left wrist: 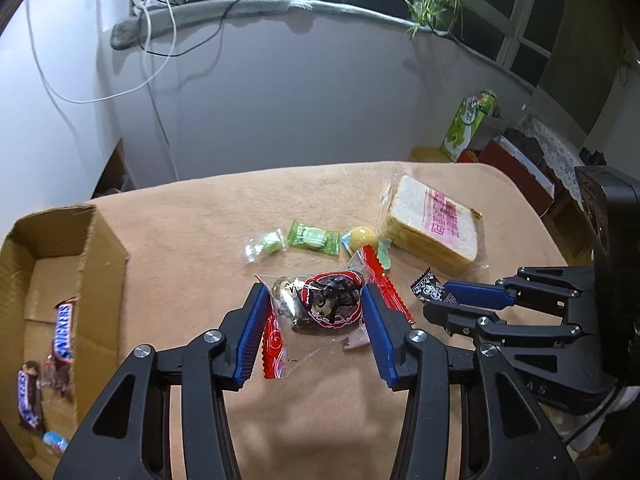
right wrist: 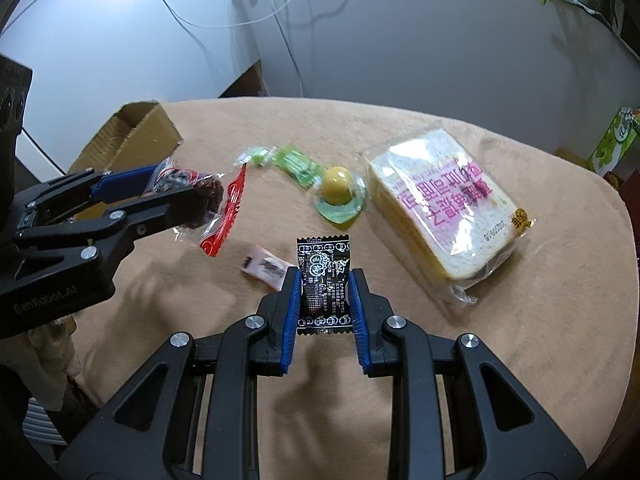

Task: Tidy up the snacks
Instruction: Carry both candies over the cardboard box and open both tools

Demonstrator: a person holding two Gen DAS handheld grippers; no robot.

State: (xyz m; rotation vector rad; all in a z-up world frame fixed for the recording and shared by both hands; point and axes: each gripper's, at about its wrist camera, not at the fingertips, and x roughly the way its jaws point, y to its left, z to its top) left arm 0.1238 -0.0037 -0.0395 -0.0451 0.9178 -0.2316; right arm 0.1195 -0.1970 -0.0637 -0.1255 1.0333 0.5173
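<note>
- Our left gripper [left wrist: 316, 308] is closed against both sides of a clear packet with a red serrated edge [left wrist: 320, 304] that holds dark, wrinkled fruit; in the right wrist view the packet [right wrist: 200, 196] hangs lifted off the cloth, pinched between the blue pads.
- Our right gripper [right wrist: 325, 296] has its blue pads pressed to the two long edges of a black sachet printed in white [right wrist: 324, 280]; the sachet's far end stands out past the fingertips above the cloth.
- A small pink wrapper [right wrist: 266, 266] lies on the cloth just beside the left finger of our right gripper.
- The cardboard box [left wrist: 100, 248] stands open at the left end of the table; inside it we see a Snickers bar [left wrist: 64, 332] and other wrapped bars.
- The tan tablecloth [left wrist: 200, 224] carries the remaining snacks: a pale green candy [left wrist: 264, 244], a green-wrapped candy [left wrist: 314, 237], a yellow ball on a green wrapper [left wrist: 362, 237], and a bagged loaf of sliced bread with pink lettering [left wrist: 434, 224] at the right.
- The yellow ball lies between the green-wrapped candy and the bread, near both.
</note>
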